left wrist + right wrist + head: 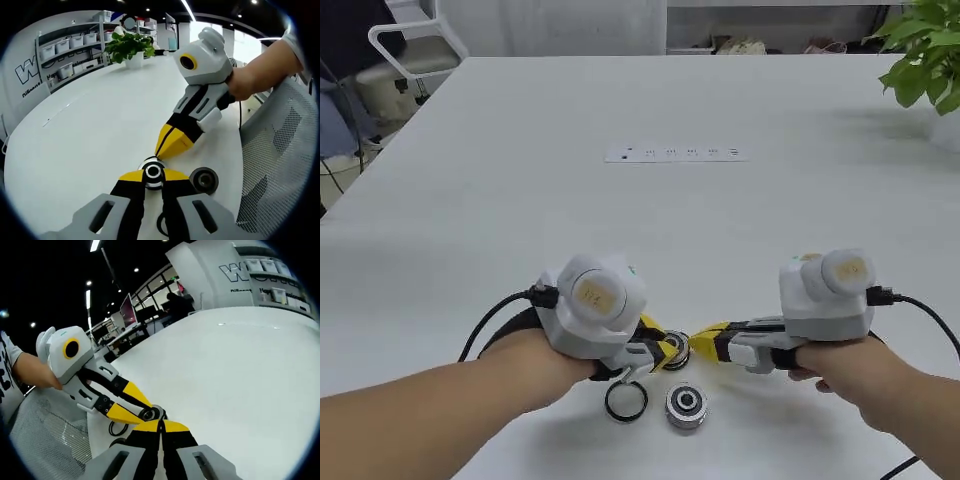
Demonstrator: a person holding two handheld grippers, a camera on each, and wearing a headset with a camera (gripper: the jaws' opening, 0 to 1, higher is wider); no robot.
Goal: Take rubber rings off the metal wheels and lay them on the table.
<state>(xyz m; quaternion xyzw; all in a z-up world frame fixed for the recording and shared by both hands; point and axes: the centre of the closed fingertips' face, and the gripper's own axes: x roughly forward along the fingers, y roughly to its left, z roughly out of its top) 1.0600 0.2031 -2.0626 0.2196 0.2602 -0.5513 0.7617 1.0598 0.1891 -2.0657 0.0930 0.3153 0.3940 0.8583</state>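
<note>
Stripping a ring point(151, 161), probably | left gripper point(152, 176) jaws clamp wheel point(152, 172), lower centre | right gripper point(160, 150) jaws pinched together at rim | next: peel onto counter point(90, 125)

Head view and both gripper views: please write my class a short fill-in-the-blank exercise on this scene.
1. The left gripper clamps the raised wheel between ____ jaw tips.
2. On the table, the loose rubber ring is ____ in colour.
3. In the head view, that ring lies to the ____ of the bare wheel.
Missing words: yellow; black; left.
</note>
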